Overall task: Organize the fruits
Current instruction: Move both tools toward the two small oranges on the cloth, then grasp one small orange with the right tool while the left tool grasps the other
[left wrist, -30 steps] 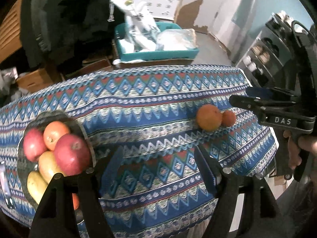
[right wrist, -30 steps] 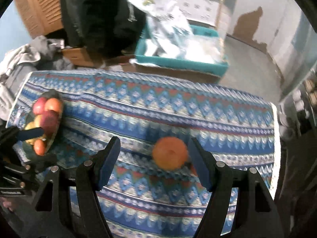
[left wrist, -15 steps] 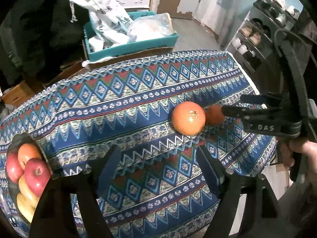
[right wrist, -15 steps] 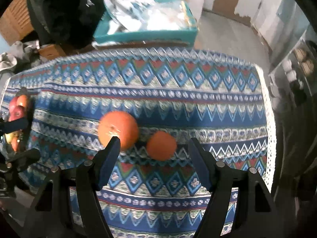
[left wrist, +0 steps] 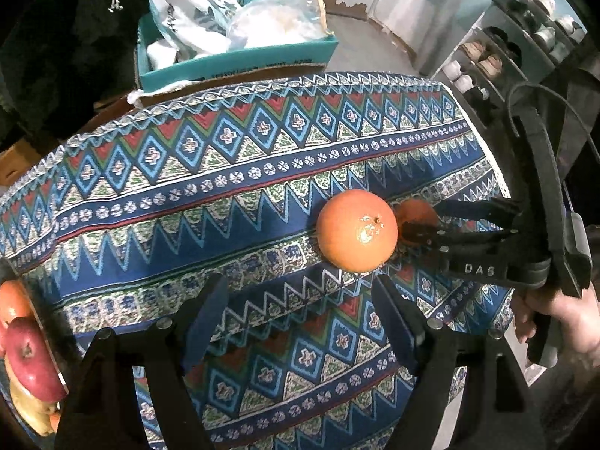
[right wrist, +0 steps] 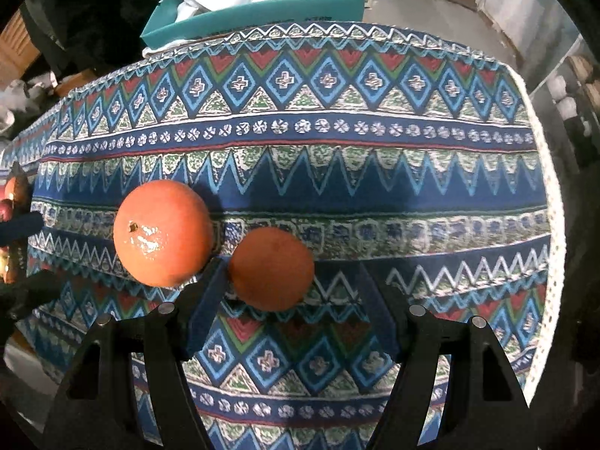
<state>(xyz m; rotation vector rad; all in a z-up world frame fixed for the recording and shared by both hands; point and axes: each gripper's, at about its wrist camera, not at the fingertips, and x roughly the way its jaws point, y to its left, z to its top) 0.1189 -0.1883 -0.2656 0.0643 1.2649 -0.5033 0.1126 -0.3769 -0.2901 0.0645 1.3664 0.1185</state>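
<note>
Both claws have dropped in closer: right claw [right wrist: 288, 300] is sitting half open around the small orange [right wrist: 270, 269], not pinching yet; left claw [left wrist: 296, 315] is hanging empty, half open, big orange [left wrist: 357, 230] just ahead on the desk [left wrist: 225, 187]. Only the left view is showing the fruit bowl [left wrist: 41, 341]

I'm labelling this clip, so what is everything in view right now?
large orange: one, orange, on tablecloth, left of small one
small orange: one, orange, between right gripper's fingers, not pinched
fruit bowl: one, dark, table's left edge, holding apples
tablecloth: one, blue patterned, over table
teal box: one, behind table, holding bags
shelf: one, right background
left gripper: black, open, near large orange
right gripper: black, open
hand: one, holding right gripper
</note>
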